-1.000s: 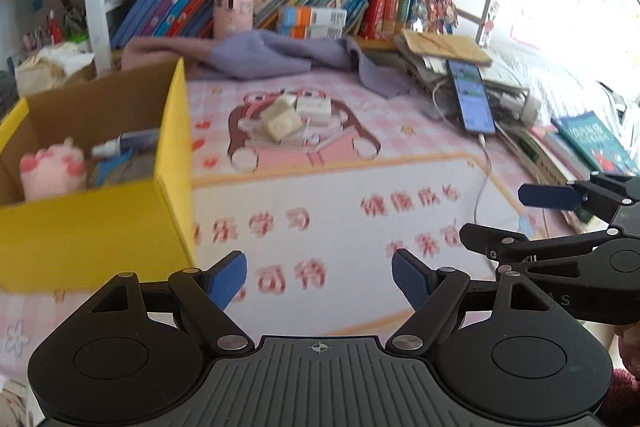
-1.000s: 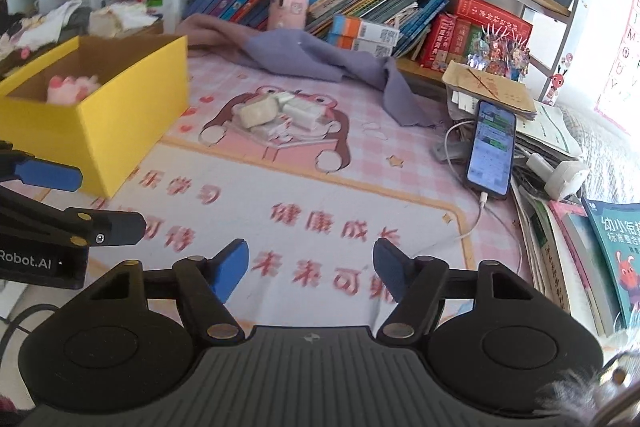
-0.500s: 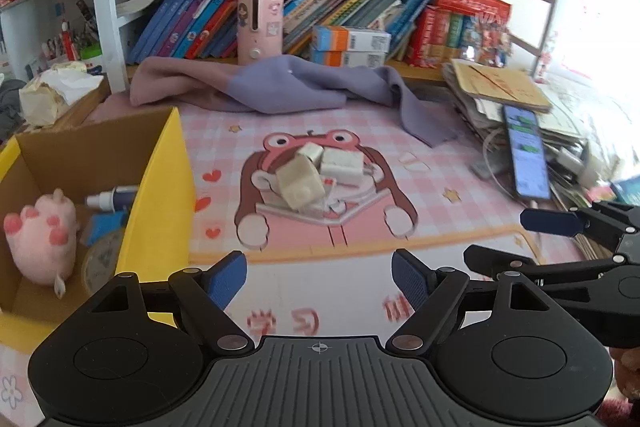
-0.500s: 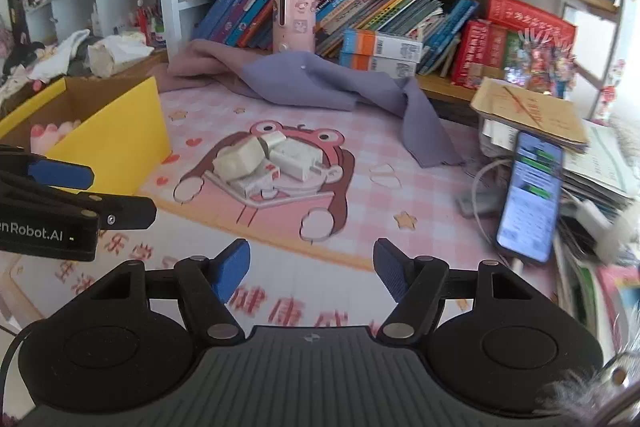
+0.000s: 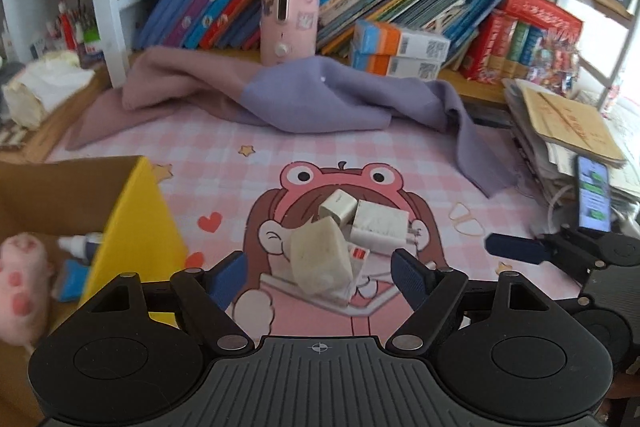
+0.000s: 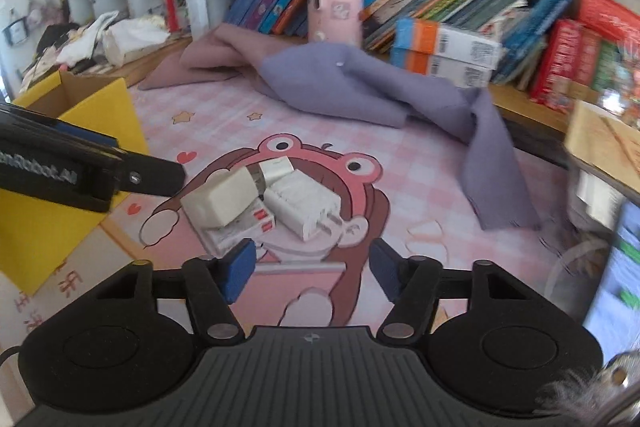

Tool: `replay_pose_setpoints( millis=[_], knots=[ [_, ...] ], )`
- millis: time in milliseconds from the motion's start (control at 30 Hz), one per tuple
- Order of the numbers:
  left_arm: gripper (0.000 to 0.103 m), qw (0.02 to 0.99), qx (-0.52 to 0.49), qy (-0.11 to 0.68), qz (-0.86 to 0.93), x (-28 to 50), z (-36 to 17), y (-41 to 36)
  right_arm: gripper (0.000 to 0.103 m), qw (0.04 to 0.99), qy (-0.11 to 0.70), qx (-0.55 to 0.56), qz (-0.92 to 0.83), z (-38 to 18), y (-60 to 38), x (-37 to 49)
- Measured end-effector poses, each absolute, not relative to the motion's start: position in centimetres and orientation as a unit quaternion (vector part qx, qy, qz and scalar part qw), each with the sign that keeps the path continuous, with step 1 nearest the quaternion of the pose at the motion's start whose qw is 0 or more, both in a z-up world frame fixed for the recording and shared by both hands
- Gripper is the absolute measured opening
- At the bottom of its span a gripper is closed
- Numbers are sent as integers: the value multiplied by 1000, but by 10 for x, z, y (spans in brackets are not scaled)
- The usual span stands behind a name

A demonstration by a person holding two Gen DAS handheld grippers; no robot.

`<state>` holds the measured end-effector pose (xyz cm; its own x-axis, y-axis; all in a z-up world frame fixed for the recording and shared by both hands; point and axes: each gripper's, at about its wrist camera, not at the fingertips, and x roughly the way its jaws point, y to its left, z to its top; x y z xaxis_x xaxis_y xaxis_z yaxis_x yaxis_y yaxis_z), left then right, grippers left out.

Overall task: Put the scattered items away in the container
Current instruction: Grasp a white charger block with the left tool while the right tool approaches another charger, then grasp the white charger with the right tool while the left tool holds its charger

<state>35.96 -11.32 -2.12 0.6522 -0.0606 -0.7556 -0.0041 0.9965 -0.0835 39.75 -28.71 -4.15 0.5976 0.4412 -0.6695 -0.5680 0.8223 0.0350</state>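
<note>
The yellow box (image 5: 136, 227) at the left of the pink mat (image 5: 400, 155) already holds a pink plush (image 5: 20, 279), a small bottle (image 5: 80, 241) and something blue, so part of the tidying looks done. Left to move is the pile of white chargers (image 5: 348, 239) in the middle of the mat, well apart from the box. The left gripper (image 5: 320, 273) and right gripper (image 6: 312, 267) sit just short of the pile; their jaws have just been closing, yet both stand partly open, holding nothing.
</note>
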Motion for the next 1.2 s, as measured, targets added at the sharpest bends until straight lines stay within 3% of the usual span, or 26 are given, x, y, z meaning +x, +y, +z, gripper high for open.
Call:
replay_pose_setpoints(
  millis=[167,667,800,1133,1200],
  knots=[
    [62,895,-52,443,-12,390,-41,-112,58,876,352,-100,313,-54,-274,433],
    [57,864,-130,487,12,421,-75,-98,59,842,367,-112,380,-79,-255,479],
    [42,856,-167,489,10,424,-81,-92,58,836,375,-95,390,-81,-254,485],
    [35,871,-136,471,11,400,-57,-95,58,832,388,-84,387,-81,-257,487],
    [35,874,-134,467,9,389,-49,-93,54,833,390,-87,382,-81,-257,490]
  ],
)
